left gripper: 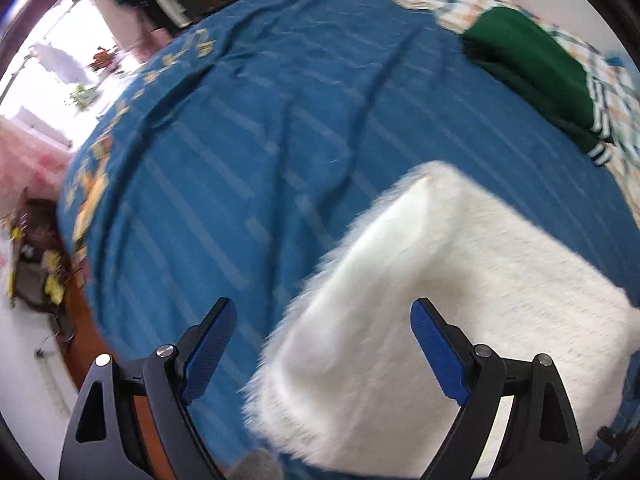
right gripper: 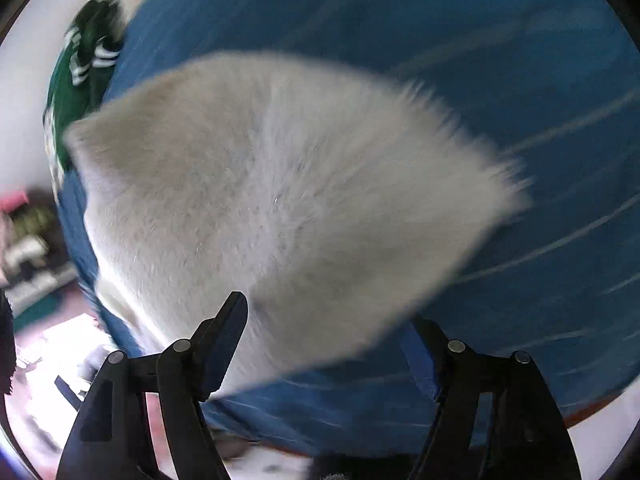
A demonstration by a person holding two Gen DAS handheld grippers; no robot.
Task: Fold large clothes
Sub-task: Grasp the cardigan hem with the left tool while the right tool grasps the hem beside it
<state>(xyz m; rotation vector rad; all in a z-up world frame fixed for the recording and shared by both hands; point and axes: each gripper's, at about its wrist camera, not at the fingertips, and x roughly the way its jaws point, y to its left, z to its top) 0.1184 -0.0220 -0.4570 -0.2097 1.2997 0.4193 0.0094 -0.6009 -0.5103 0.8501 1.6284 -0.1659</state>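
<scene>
- Left tongs [left gripper: 323,350] wide open, nothing pinched, over the near edge of the fluffy white garment [left gripper: 460,300].
- Right tongs [right gripper: 326,344] open too, garment's fluffy edge between the tips, not squeezed.
- Garment folded, flat on the blue striped bedsheet [left gripper: 240,140].
- Green jacket [left gripper: 532,68] far off.
- No words to read; yellow marks on the sheet too blurry.

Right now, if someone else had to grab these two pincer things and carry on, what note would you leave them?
Left gripper: open, holding nothing, above the near edge of the white fluffy garment.
Right gripper: open, nothing pinched, over the same garment.
The garment lies as a compact folded block on the blue bedspread.
A green garment sits folded at the far side of the bed.
Left: check the white one's fold is tidy; both views are blurred.
</scene>
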